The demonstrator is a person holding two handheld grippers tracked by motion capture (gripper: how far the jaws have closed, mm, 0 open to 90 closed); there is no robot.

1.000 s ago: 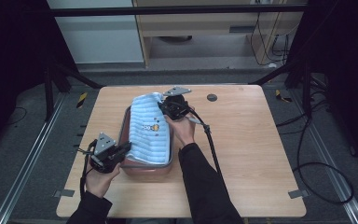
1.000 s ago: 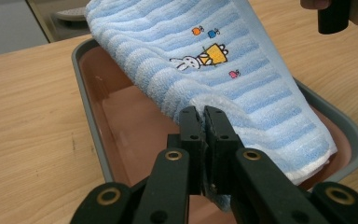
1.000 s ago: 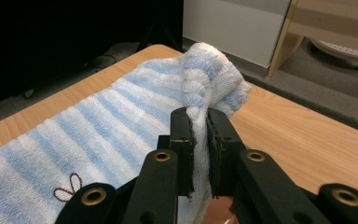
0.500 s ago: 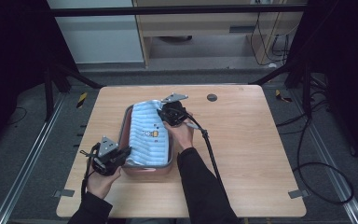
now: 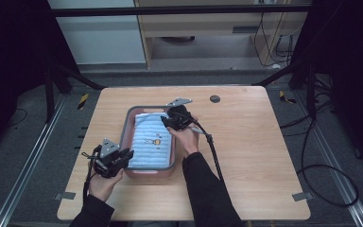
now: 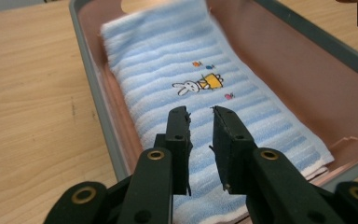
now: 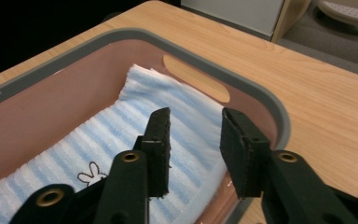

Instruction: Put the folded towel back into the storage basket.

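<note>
A folded blue-and-white striped towel (image 5: 152, 142) with a small rabbit motif lies flat in a pink tray with a grey rim (image 5: 127, 127). My left gripper (image 5: 127, 155) hovers over the tray's near left corner. Its jaws have just been opening and stand a little apart above the towel's (image 6: 177, 60) near end, with nothing pinched in the left gripper (image 6: 200, 116). My right gripper (image 5: 166, 122) is over the far right corner. Its jaws have also just been opening. The right gripper (image 7: 196, 119) is open just above the towel's (image 7: 135, 88) far edge.
The tray sits mid-left on a wooden table (image 5: 264, 151). A small black disc (image 5: 214, 99) lies near the table's far edge. The right gripper's cable (image 5: 215, 151) trails toward the front. The tray's far wall has a handle slot (image 7: 196, 84). Metal rails flank the table.
The towel was held bulging above the tray and now lies flat inside it. Both grippers have let go and their jaws have parted. The right hand has sunk slightly.
</note>
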